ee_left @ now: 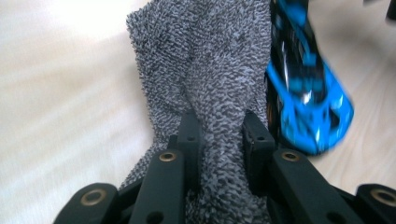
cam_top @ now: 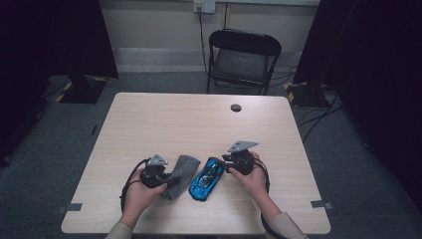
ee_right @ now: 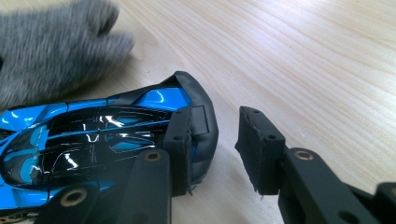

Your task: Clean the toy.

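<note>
A grey terry cloth (cam_top: pixel 181 169) lies near the table's front edge, and my left gripper (cam_top: pixel 166 179) is shut on its near end. In the left gripper view the cloth (ee_left: pixel 210 70) is bunched up between the two black jaws of that gripper (ee_left: pixel 219 123). A shiny blue and black toy car (cam_top: pixel 206 178) sits just right of the cloth. My right gripper (cam_top: pixel 226 164) is at the car's far end. In the right gripper view one finger (ee_right: pixel 180 140) lies against the car's black tail (ee_right: pixel 201 116). The other finger (ee_right: pixel 259 144) stands apart from it, with bare table showing in the gap.
The light wooden table (cam_top: pixel 199 119) has a round cable hole (cam_top: pixel 236 107) near its far edge. A black folding chair (cam_top: pixel 244 55) stands behind it. Cables and dark stands sit on the grey carpet at both sides.
</note>
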Motion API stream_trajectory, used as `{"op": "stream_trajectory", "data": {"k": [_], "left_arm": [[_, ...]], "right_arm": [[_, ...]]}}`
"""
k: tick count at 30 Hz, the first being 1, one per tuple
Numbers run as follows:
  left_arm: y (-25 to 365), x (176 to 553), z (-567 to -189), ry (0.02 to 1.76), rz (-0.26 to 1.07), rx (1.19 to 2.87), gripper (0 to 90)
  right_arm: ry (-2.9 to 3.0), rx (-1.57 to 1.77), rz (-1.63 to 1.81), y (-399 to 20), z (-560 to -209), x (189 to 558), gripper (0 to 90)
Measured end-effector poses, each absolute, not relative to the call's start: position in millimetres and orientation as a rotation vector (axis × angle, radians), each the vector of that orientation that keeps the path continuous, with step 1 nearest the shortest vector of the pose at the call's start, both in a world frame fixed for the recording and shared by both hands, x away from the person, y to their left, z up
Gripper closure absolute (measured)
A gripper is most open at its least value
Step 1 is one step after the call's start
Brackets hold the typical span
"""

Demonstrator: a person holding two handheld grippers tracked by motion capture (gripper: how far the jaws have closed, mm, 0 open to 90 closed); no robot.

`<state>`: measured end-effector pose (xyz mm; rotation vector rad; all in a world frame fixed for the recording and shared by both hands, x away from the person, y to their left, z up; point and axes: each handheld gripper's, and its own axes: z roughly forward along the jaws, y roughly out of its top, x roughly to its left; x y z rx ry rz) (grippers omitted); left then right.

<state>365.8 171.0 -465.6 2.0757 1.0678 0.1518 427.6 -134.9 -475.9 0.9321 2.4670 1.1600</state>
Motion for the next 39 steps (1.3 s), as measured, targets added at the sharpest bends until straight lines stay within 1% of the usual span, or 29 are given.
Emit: {"op": "stream_trajectory", "data": {"k": [1, 2, 5, 8, 9, 12, 13, 21, 28, 32, 39], "left_arm": [[165, 374, -463, 1.078, 0.165, 2.055, 73.6], [165, 374, -463, 1.078, 0.165, 2.055, 73.6], [149, 393, -463, 1.102, 0.178, 2.059, 73.4], [143, 402, -464, 1.123, 0.198, 2.049, 73.2], [137, 409, -467, 1.136, 0.196, 2.057, 73.2], [130, 413, -471, 1.136, 0.203, 2.097, 73.2], [125, 415, -473, 1.129, 0.186, 2.118, 73.2], [116, 411, -471, 1.044, 0.138, 2.187, 73.6], [114, 406, -468, 1.011, 0.104, 2.201, 74.0], [116, 401, -465, 0.972, 0.074, 2.215, 74.1], [126, 392, -467, 0.965, 0.038, 2.202, 74.1]], "right_arm": [[2.468, 0.933, 1.162, -135, -476, 428, 65.3], [2.468, 0.933, 1.161, -135, -476, 428, 65.3], [2.467, 0.933, 1.166, -135, -476, 428, 65.3], [2.467, 0.932, 1.169, -136, -476, 428, 65.4], [2.465, 0.927, 1.171, -136, -477, 428, 65.4], [2.463, 0.93, 1.182, -137, -477, 428, 65.4], [2.462, 0.932, 1.181, -137, -477, 428, 65.4], [2.46, 0.929, 1.169, -135, -477, 427, 65.6], [2.457, 0.931, 1.168, -135, -477, 427, 65.6], [2.463, 0.918, 1.162, -133, -476, 427, 65.6], [2.465, 0.913, 1.153, -132, -476, 426, 65.6]]}}
